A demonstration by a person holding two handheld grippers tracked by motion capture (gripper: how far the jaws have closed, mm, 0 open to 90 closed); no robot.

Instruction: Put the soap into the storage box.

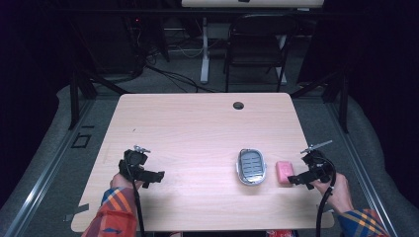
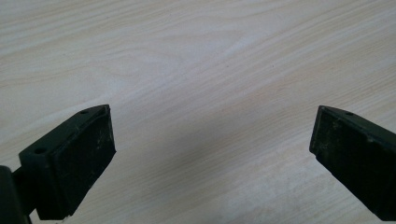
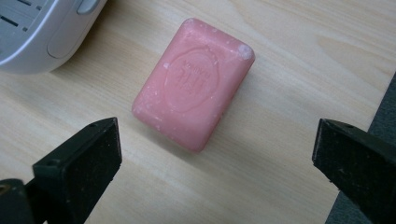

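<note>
1. Pale wood-grain table (image 1: 197,128) lies under both your grippers, with dark floor and a folding chair (image 1: 257,44) beyond its far edge
2. Your right gripper (image 3: 212,154) has its jaws spread wide with nothing between the pads; in the high view the right gripper (image 1: 296,178) sits just beside the soap, not yet touching it
3. The pink soap bar (image 3: 194,84) lies flat on the table just ahead of those open jaws, set at an angle to them; in the high view the soap (image 1: 284,172) is near the table's right edge
4. To take it well, I judge you should turn your wrist until the pads face the bar's two long sides, lower until the pads straddle it, then close gently, since soap will likely be slippery
5. The grey soap dish (image 1: 251,166), with its slotted insert, stands just left of the bar, apart from it; its rim (image 3: 42,51) crowds the corner of the right gripper view, so keep that jaw from nudging it
6. The table edge is close on the other side; avoid pushing the bar outward
7. Your left gripper (image 2: 212,140) is also spread open over bare wood; the left gripper (image 1: 148,174) rests well apart from the work, out of the way
</note>
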